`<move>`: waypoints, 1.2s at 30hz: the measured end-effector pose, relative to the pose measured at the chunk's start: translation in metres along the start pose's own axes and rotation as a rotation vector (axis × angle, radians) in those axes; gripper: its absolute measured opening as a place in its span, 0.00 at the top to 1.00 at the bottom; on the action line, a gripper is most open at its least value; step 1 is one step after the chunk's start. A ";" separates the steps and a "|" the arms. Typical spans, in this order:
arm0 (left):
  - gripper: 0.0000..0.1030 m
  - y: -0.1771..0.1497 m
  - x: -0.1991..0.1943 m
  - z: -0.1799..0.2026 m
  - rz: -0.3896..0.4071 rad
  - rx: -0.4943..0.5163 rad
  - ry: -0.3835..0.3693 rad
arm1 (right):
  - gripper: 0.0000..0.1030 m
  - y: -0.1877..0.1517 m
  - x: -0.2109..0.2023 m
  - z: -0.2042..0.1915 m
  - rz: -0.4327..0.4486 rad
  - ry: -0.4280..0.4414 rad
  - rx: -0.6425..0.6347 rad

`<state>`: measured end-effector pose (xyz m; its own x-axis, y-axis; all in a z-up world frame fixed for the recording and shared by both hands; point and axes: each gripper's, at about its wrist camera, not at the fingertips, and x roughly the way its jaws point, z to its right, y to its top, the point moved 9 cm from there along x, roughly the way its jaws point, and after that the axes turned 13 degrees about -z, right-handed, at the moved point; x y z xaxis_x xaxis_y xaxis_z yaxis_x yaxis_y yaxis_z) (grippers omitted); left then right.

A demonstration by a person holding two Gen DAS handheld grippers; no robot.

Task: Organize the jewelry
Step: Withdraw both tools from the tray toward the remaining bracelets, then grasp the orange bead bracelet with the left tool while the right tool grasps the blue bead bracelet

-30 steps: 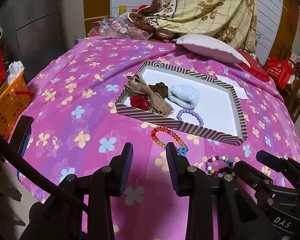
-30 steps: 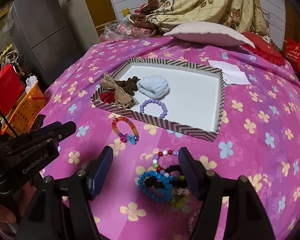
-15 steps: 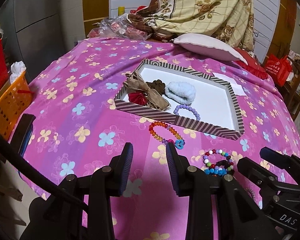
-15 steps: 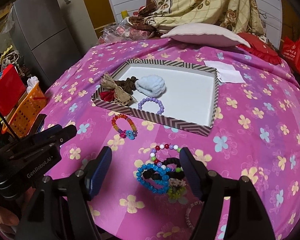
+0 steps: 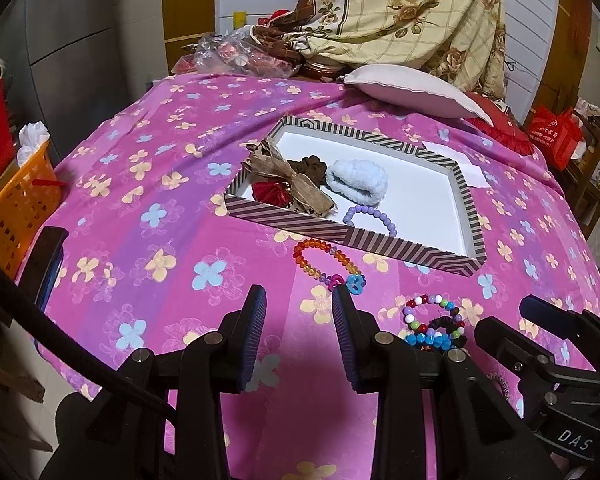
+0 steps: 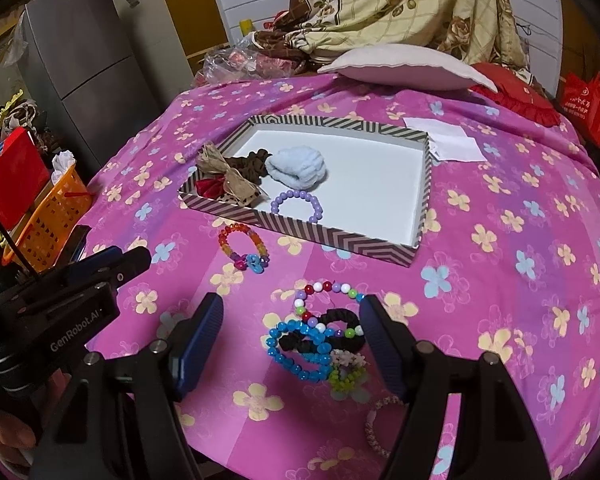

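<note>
Left tongs (image 5: 299, 322) gape empty just short of the orange bead bracelet (image 5: 325, 260) below the striped tray (image 6: 364, 240), purple bracelet (image 6: 297, 207) inside it; right tongs (image 6: 292, 336) wide, empty, straddling the bracelet heap (image 6: 320, 340).

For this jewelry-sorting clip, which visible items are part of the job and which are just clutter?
Part of the job:
striped tray
purple bracelet in the tray
orange bead bracelet on the cloth
heap of bracelets between the right tool's fingers
left tool, open

Just lying about:
pillow
orange basket
white paper
fridge
</note>
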<state>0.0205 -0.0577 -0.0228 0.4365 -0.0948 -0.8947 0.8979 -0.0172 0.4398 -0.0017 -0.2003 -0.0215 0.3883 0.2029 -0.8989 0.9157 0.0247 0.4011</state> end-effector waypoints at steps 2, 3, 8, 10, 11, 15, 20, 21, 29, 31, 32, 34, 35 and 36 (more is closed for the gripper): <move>0.47 0.000 0.001 0.001 -0.004 0.001 0.000 | 0.28 0.000 0.002 0.000 -0.003 0.000 0.000; 0.47 0.000 0.003 0.001 -0.006 0.000 0.000 | 0.28 0.000 0.002 0.000 -0.005 0.000 0.000; 0.47 0.001 0.007 0.000 -0.013 -0.001 0.002 | 0.28 0.000 0.007 0.001 -0.013 -0.001 0.002; 0.47 0.000 0.009 0.000 -0.017 -0.004 0.000 | 0.28 0.000 0.009 0.002 -0.017 -0.002 0.004; 0.47 0.000 0.010 -0.001 -0.020 -0.007 -0.001 | 0.28 -0.001 0.010 0.003 -0.020 -0.003 0.005; 0.47 -0.001 0.015 -0.002 -0.032 -0.010 -0.002 | 0.28 -0.001 0.013 0.005 -0.028 -0.005 0.009; 0.47 0.000 0.022 -0.007 -0.055 -0.028 -0.035 | 0.28 -0.002 0.018 0.007 -0.040 -0.010 0.006; 0.47 0.001 0.024 -0.010 -0.065 -0.039 -0.048 | 0.28 -0.002 0.019 0.009 -0.043 -0.012 0.006; 0.47 0.003 0.047 -0.046 -0.151 -0.148 -0.119 | 0.28 -0.011 0.029 0.044 -0.070 -0.041 0.043; 0.47 0.004 0.050 -0.051 -0.158 -0.168 -0.120 | 0.28 -0.011 0.031 0.059 -0.073 -0.044 0.077; 0.47 0.005 0.053 -0.054 -0.164 -0.179 -0.122 | 0.28 -0.011 0.031 0.066 -0.071 -0.047 0.089; 0.47 0.006 0.058 -0.056 -0.174 -0.191 -0.128 | 0.28 -0.011 0.031 0.078 -0.068 -0.058 0.108; 0.47 0.007 0.062 -0.057 -0.182 -0.197 -0.129 | 0.28 -0.011 0.031 0.085 -0.068 -0.065 0.116; 0.47 0.007 0.064 -0.057 -0.188 -0.201 -0.129 | 0.28 -0.011 0.032 0.090 -0.070 -0.068 0.122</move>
<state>0.0581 -0.0072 -0.0817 0.2626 -0.2346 -0.9360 0.9611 0.1493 0.2322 0.0099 -0.2817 -0.0707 0.3251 0.1381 -0.9356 0.9451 -0.0835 0.3160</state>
